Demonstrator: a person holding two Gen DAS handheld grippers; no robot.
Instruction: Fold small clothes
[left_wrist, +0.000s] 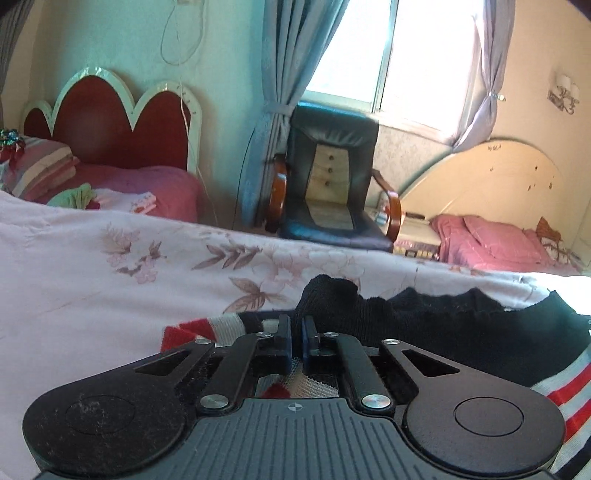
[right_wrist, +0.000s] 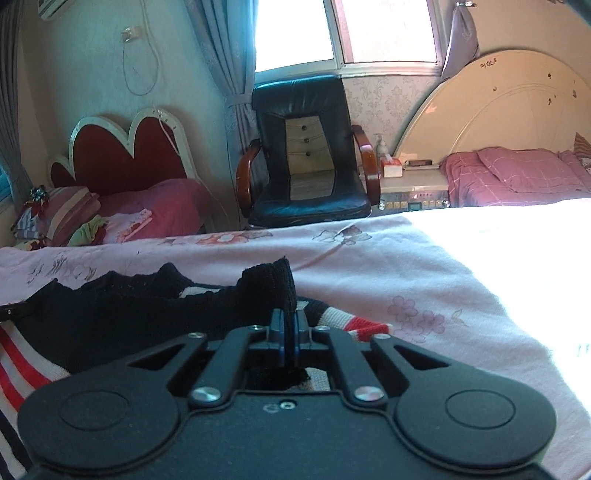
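A small dark navy knit sweater with red and white striped cuffs and hem lies on a pink floral bedsheet. My left gripper is shut on a raised fold of its dark edge, a striped cuff just to its left. In the right wrist view the same sweater spreads to the left, and my right gripper is shut on another pinched-up fold of the dark knit, a striped cuff to its right.
The sheet stretches right into bright sunlight. Beyond the bed stand a black armchair, a red-headboard bed with pillows and clothes, a cream-headboard bed, and a bedside cabinet.
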